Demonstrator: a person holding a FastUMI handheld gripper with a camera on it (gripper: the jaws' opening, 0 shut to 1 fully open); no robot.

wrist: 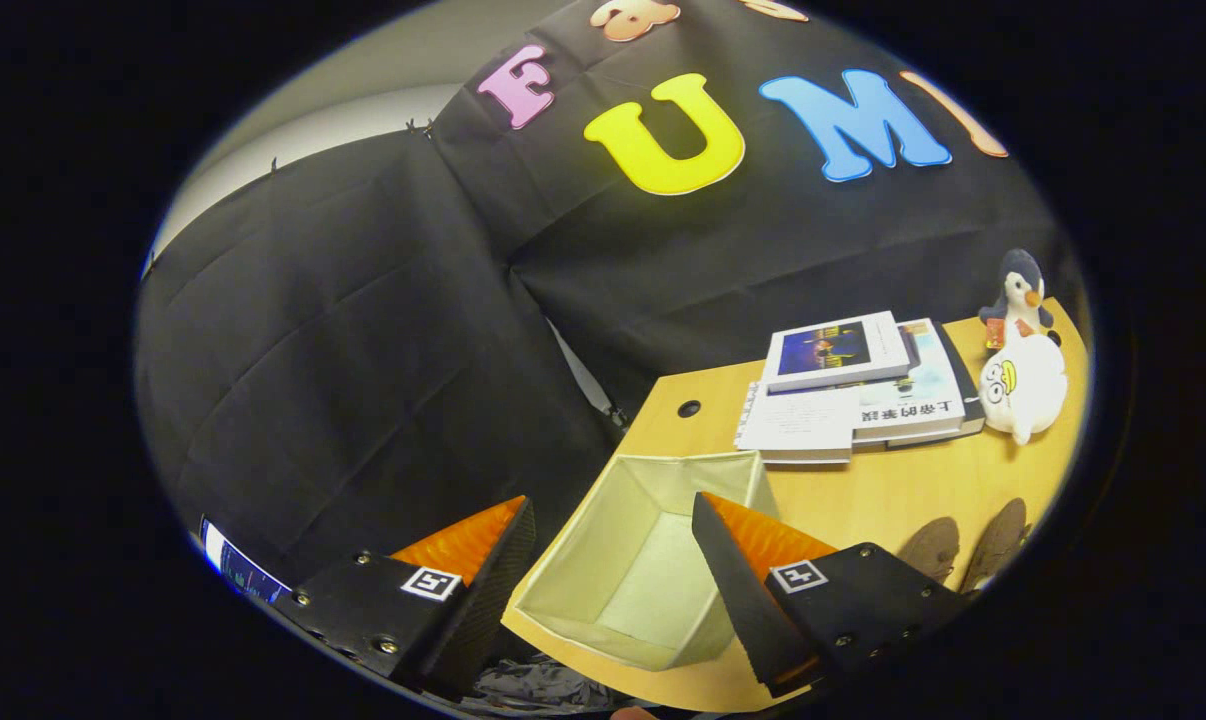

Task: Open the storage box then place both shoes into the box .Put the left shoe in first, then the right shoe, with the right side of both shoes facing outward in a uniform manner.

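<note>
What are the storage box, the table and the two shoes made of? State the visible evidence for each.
Storage box: looks like pale fabric over stiff panels, matte, with stitched rims and soft folds.
Table: probably wood-look laminate, smooth, with light grain and a drilled hole.
Shoes: brown, dull and napped, possibly suede; too small to be sure.
The hand-held gripper is open, with the box between its fingers.

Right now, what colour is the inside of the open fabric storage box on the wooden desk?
Cream-white, plain, seen in the gripper view: open fabric storage box, between the open jaws.
</note>
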